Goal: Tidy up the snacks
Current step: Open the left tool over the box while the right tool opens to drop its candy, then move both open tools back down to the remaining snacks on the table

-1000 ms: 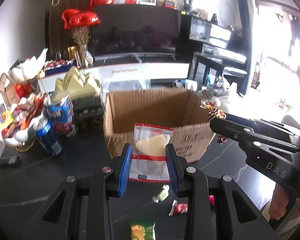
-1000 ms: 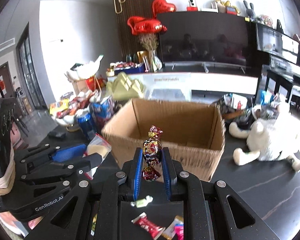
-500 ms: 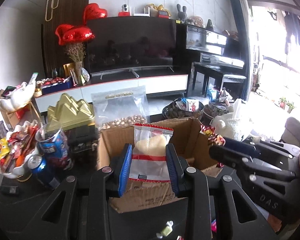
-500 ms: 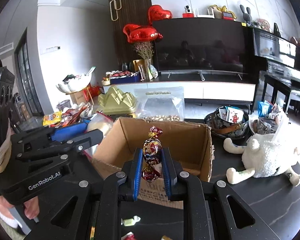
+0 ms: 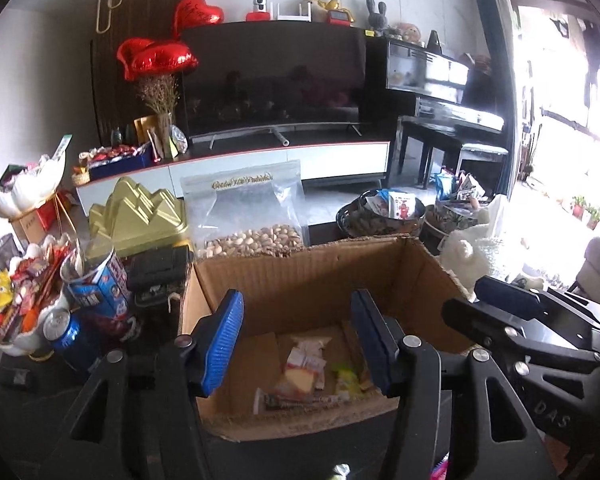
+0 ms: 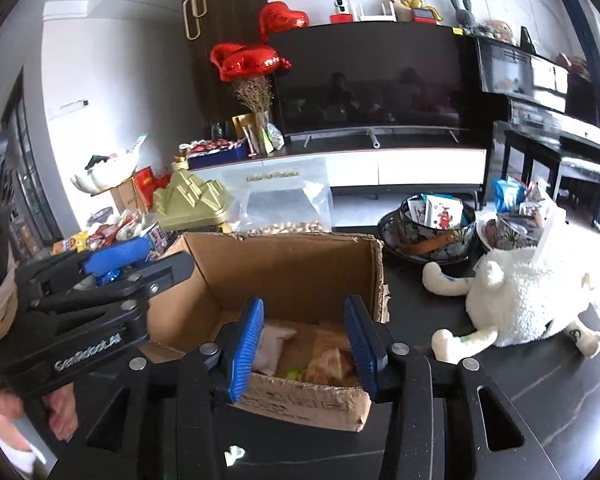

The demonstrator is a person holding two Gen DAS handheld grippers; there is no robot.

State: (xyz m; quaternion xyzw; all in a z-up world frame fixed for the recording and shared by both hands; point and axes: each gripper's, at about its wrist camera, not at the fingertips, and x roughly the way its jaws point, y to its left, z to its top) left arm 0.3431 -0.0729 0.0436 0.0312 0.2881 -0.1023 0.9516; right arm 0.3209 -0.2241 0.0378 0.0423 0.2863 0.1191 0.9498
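My left gripper [image 5: 298,340] hangs wide open over the cardboard box [image 5: 316,264], because the box is where the snacks go. The cracker packet [image 5: 304,364] it held a moment ago now lies inside the box. My right gripper [image 6: 304,344] is open over the box too; its candy is gone from its fingers.

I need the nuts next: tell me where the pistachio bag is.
The pistachio bag stands upright behind the cardboard box's far wall, right of the gold tin.
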